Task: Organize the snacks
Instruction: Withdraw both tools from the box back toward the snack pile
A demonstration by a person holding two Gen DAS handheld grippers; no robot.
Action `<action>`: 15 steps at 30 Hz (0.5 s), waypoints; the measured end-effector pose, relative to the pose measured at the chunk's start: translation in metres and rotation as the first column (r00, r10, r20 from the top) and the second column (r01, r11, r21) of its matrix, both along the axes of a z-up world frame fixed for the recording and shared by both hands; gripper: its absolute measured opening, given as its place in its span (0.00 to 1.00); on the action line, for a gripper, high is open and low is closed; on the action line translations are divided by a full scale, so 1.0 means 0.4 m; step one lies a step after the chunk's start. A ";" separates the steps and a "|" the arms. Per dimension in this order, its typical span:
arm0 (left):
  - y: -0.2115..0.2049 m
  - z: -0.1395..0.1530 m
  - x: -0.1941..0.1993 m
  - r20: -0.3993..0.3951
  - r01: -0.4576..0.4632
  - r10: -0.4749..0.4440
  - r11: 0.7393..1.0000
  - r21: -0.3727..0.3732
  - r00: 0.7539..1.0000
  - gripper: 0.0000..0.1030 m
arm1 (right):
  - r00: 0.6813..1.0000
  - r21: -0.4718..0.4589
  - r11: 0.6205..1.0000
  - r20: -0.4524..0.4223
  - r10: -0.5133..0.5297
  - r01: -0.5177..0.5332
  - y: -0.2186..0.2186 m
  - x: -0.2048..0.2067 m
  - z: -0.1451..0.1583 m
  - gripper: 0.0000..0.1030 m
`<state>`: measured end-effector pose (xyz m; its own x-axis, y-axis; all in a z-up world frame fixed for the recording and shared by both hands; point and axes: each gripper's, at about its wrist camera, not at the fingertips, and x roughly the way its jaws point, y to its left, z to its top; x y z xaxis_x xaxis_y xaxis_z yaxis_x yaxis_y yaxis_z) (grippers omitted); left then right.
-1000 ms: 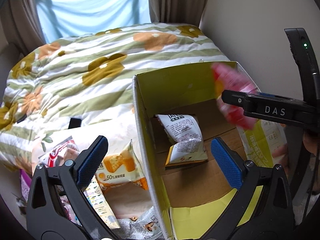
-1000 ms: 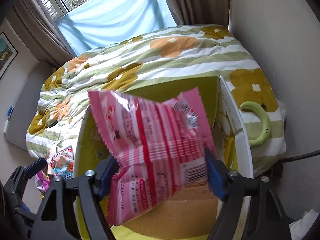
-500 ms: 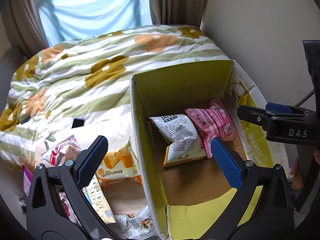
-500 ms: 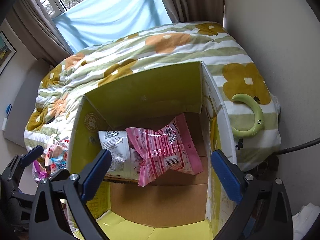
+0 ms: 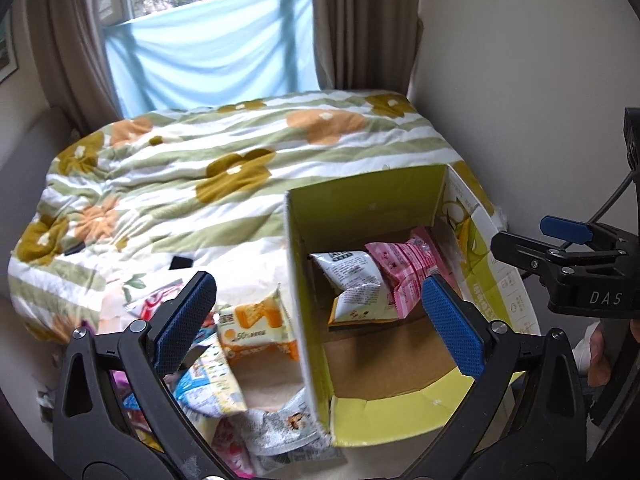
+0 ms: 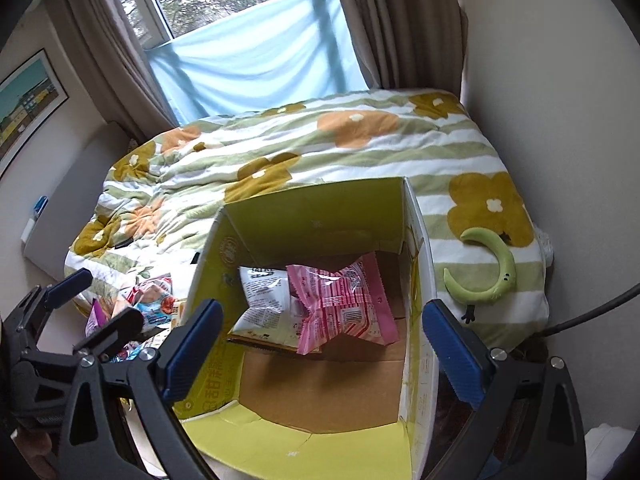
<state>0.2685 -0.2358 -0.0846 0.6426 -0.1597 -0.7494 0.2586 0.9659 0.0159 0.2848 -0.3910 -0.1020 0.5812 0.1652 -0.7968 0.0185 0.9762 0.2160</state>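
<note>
An open yellow-green cardboard box [image 5: 360,200] [image 6: 312,216] stands at the foot of a bed. Inside it lie a pink striped snack bag [image 6: 344,304] [image 5: 404,268] and a white snack bag [image 6: 264,296] [image 5: 352,280], side by side on the brown floor. My right gripper [image 6: 320,344] hangs open above the box with nothing between its fingers. My left gripper [image 5: 320,320] is open too, straddling the box's left wall, empty. Left of the box lies a pile of loose snack packs, among them an orange cracker pack [image 5: 256,332] and a silver bag [image 5: 280,428].
The floral quilt [image 5: 200,184] covers the bed behind the box. A green crescent toy [image 6: 488,276] lies on the quilt right of the box. A wall runs close on the right, curtains and a window at the back. The right gripper [image 5: 568,260] shows at the left wrist view's right edge.
The pink bag left my right gripper's jaws and dropped into the box beside the white bag. The jaws opened wide. Both grippers rose and pulled back from the box.
</note>
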 end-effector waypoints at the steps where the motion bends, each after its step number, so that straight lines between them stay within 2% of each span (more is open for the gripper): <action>1: 0.019 0.012 -0.017 0.010 -0.018 0.018 1.000 -0.002 1.000 0.99 | 1.000 -0.002 1.000 0.009 0.011 -0.011 0.003 -0.007 0.007 0.97; 8: 0.160 0.052 -0.122 0.036 -0.127 0.127 0.992 0.006 0.991 0.99 | 0.992 0.038 0.993 0.070 0.108 -0.111 0.060 -0.063 0.035 0.97; 15: 0.311 0.032 -0.219 0.036 -0.176 0.176 0.984 -0.013 0.984 0.99 | 0.979 0.052 0.982 0.102 0.175 -0.181 0.156 -0.142 0.041 0.97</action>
